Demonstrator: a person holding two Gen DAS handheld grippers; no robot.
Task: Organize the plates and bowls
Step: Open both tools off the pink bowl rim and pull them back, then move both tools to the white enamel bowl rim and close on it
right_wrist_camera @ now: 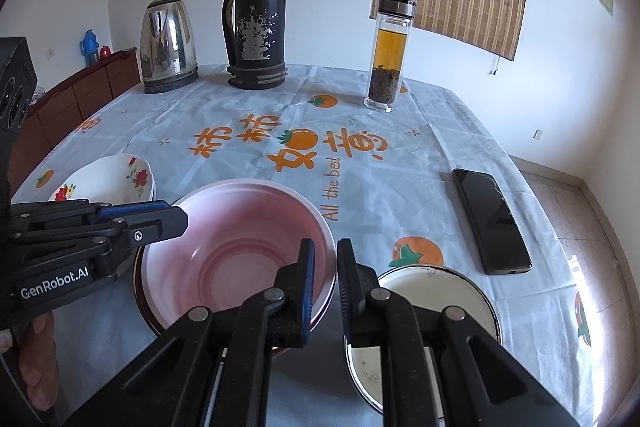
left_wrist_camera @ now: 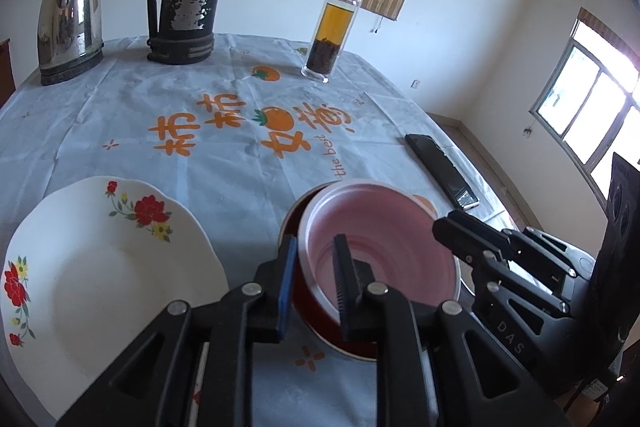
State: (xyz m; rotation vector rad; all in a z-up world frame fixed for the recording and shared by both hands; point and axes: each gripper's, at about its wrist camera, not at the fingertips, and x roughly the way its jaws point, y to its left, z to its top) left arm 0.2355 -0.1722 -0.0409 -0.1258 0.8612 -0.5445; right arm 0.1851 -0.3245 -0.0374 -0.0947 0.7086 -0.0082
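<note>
- Near the front edge of the bench (right_wrist_camera: 400, 187), on its pale cloth printed with orange fruit, the round pink-lined bowl with a dark red outside (right_wrist_camera: 236, 251) is sitting, apparently nested in a second dark red bowl whose rim is showing below it.
- Taking this bowl as the landmark: the white flower-painted plate (left_wrist_camera: 100, 267) is lying just to its left, the white enamel dish with a dark rim (right_wrist_camera: 432, 303) just to its right, and the black phone (right_wrist_camera: 492, 223) beyond that dish.
- The left claw (left_wrist_camera: 316, 287) is straddling the bowl's near-left rim, one blue-padded finger outside the wall and one inside; the jaws are standing close about the wall, but whether they are pinching it I cannot tell.
- The right claw (right_wrist_camera: 324, 291) is hovering at the bowl's near-right rim, jaws narrowly apart and holding nothing; its left finger is overlapping the rim, while its right finger is lying outside, toward the enamel dish.
- Judging by the thin wall and glossy lining, the bowl is probably light, stiff and slippery, perhaps chippable.
- The rim looks like the sensible hold, gripped squarely across the wall; a shallow pinch is risking a tilt or slip.
</note>
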